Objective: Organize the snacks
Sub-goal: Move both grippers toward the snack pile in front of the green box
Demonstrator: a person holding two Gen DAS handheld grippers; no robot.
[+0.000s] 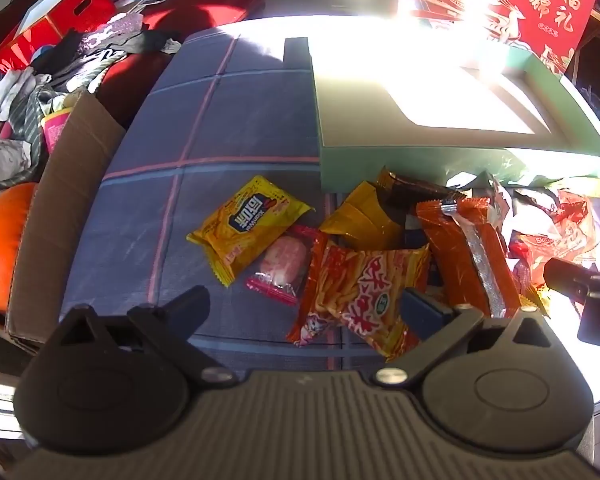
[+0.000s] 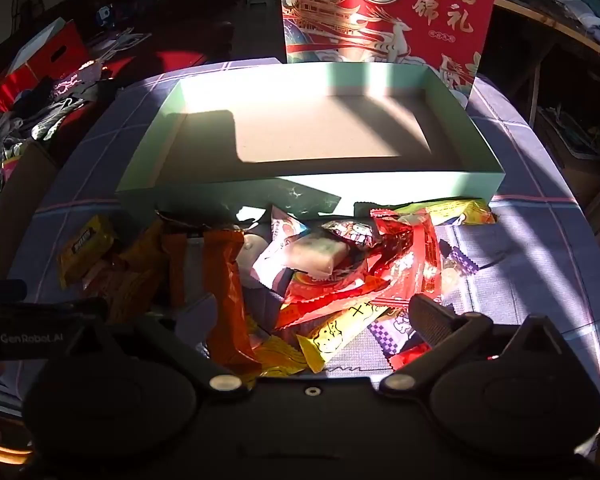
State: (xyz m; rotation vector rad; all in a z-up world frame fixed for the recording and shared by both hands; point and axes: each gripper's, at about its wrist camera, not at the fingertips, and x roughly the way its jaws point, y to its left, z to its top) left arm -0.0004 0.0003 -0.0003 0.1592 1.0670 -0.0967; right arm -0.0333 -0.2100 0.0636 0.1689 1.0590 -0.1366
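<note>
We have both tools hanging over the snack pile with nothing between their fingers: the left tool [image 1: 306, 304] is spread wide above the near-left part of the heap, and the right tool [image 2: 312, 316] stands just as wide over the middle of it.

The snacks lie loose on the checked cloth of the counter [image 1: 220, 128], along the near wall of the teal box [image 2: 312, 194], which is bare inside and, we judge, the place they belong. A red gift bag [image 2: 388, 12] stands behind the box at the counter's far edge.

On the left side of the pile a yellow packet [image 1: 248, 228] lies flat and clear of the others, touching only a small pink-trimmed clear wrapper with a round pale sweet [image 1: 282, 266]. Beside that is an orange packet printed with fries [image 1: 360, 292], and a long orange pouch with a silver seam [image 1: 466, 256] leans across the heap.

We expect all of these to be light, crinkly and slick; puffed packets will give under pressure and their contents may crush. We would take the yellow packet across its short width, near the middle, where it is fullest, not by a crimped end that could slip out.

In the right view a pale block in clear film [image 2: 316, 254] sits on top of the heap; it looks firmer and should take a squarer hold across its narrow sides.
</note>
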